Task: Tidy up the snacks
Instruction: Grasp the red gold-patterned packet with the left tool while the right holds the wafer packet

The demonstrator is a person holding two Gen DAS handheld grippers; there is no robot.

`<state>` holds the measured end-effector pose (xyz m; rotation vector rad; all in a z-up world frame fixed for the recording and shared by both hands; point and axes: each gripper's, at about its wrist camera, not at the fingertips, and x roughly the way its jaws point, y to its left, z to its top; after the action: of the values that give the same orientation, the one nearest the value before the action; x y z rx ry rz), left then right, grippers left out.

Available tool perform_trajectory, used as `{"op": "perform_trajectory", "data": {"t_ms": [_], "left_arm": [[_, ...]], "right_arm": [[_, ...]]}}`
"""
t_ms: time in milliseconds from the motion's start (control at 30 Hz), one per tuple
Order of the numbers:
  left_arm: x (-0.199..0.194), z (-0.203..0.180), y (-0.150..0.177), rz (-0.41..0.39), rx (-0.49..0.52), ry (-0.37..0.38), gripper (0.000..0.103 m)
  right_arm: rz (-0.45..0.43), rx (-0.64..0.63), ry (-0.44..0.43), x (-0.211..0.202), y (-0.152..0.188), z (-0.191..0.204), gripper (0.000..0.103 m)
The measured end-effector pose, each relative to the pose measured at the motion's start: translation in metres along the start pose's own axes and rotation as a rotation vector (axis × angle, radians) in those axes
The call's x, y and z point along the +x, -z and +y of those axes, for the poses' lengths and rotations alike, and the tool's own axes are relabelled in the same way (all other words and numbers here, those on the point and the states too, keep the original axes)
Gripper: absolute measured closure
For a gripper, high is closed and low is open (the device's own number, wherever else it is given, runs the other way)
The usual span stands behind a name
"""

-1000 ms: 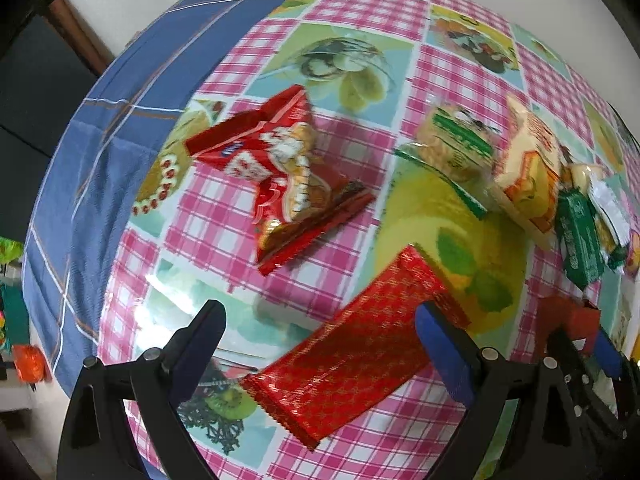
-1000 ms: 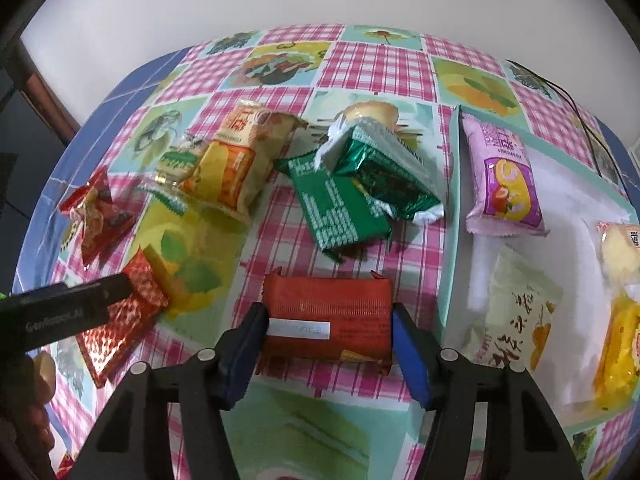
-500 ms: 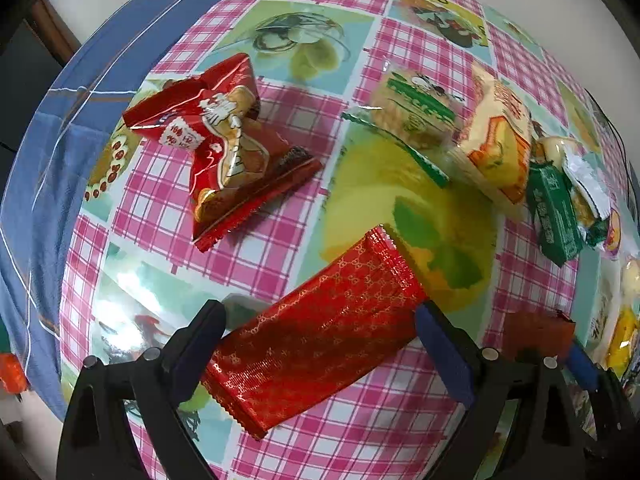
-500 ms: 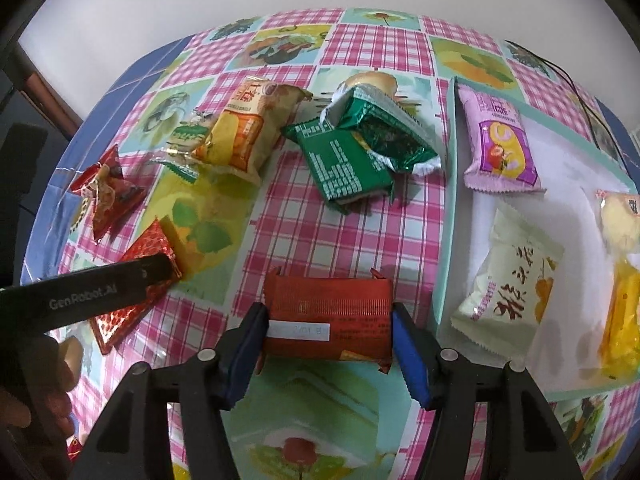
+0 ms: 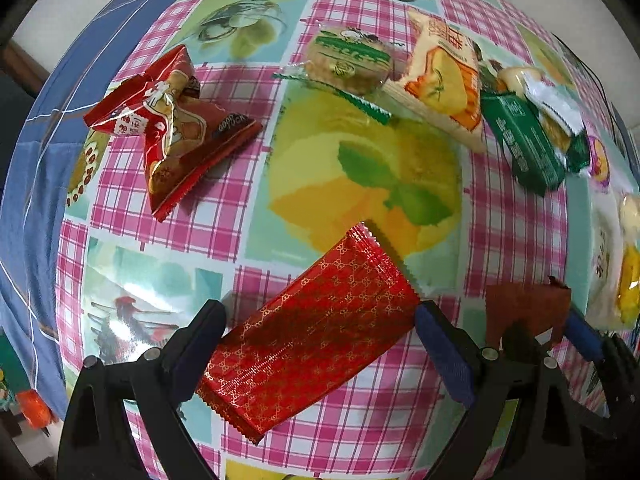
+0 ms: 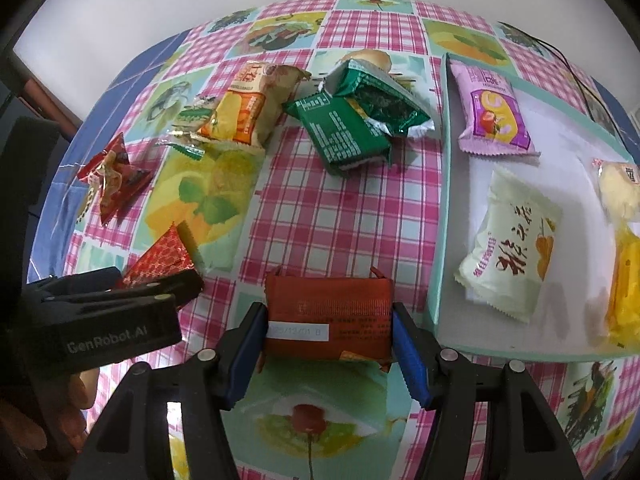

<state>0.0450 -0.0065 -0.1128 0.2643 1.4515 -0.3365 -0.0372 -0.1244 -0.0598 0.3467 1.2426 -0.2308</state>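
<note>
On the far left of the table lies a crumpled red bag (image 5: 172,128). Next to it, near the bottom of the left view, is a long red pack (image 5: 308,332) with a gold pattern. It lies flat on the checked cloth (image 5: 340,432), slanted. The left gripper (image 5: 320,348) points down over it with its jaws wide apart. One pad is at each side of the long red pack, but they do not squeeze it.

Further right, at the back, a clear cookie pack (image 5: 348,60) touches an orange pack (image 5: 444,80). Beside those are two green packs (image 6: 352,120), one lying partly on the other.

In the middle of the right view, the right gripper (image 6: 328,324) pinches a dark red pack (image 6: 328,312) between its blue pads (image 6: 408,352). The jaws are about half open and press on both ends. It is held over the cloth, just left of the tray (image 6: 440,240).

The tray sits at the right. Inside it lie a purple pack (image 6: 492,112) at the back, a pale green pack (image 6: 512,248) nearer, and yellow packs (image 6: 624,280) at the right edge.
</note>
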Motion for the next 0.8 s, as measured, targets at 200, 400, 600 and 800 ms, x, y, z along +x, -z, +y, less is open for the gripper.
{"op": "perform_trajectory", "data": {"t_ms": [200,400,600,800], "left_arm": [[-0.004,0.009,0.012,-0.003,0.026,-0.003,0.007],[-0.008,0.008,0.021,-0.007,0.048,-0.001,0.007],[-0.014,0.003,0.026,-0.021,0.105,-0.033,0.007],[-0.022,-0.004,0.03,-0.031,0.157,-0.052,0.007]], "right_arm": [[0.011,0.028,-0.004,-0.002,0.003,-0.006,0.039],[0.015,0.035,-0.005,-0.003,0.005,-0.008,0.039],[0.017,0.037,-0.002,-0.003,0.004,-0.007,0.039],[0.022,0.043,-0.001,-0.005,0.008,-0.009,0.039]]}}
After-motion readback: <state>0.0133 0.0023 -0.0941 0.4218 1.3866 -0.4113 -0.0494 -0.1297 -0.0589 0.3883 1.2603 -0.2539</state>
